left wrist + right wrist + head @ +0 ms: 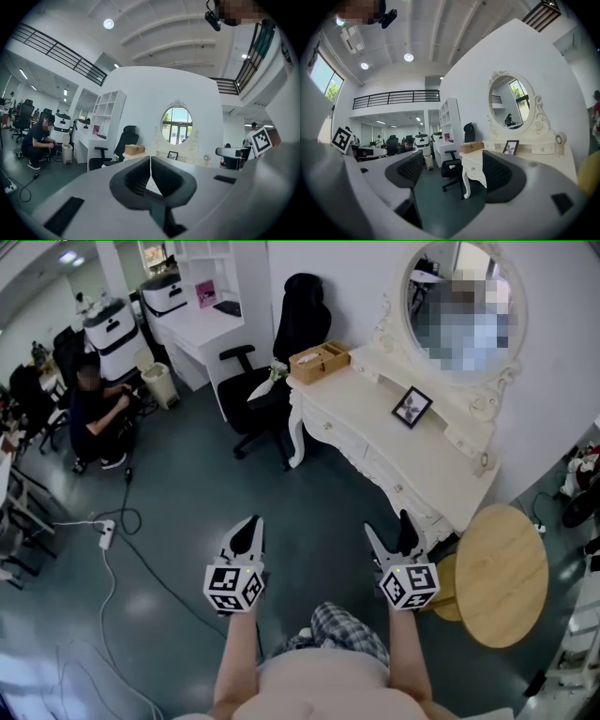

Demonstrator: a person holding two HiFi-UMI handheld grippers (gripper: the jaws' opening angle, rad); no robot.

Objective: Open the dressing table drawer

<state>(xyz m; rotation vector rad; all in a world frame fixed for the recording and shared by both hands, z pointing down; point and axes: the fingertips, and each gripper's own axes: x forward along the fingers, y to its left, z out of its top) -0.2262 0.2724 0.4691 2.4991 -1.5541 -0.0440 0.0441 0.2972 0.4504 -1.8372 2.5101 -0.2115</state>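
The white dressing table [412, 457] stands along the wall at the right under an oval mirror [464, 306]. Its drawer fronts [382, 474] with small knobs face the floor space and look closed. A photo frame [412, 406] and a wooden box [319, 360] sit on top. My left gripper [251, 529] is shut and holds nothing, out over the floor and apart from the table. My right gripper [387, 529] is open and empty, close to the table's near end. In the right gripper view the table's far end [474, 161] shows between the open jaws of the right gripper [450, 168]. The left gripper [150, 161] points at the table [161, 157].
A black office chair [281, 381] stands at the table's far end. A round wooden stool [502, 573] is just right of my right gripper. A power strip and cable [106, 532] lie on the floor at left. A person [94, 413] crouches by a white desk [202, 329].
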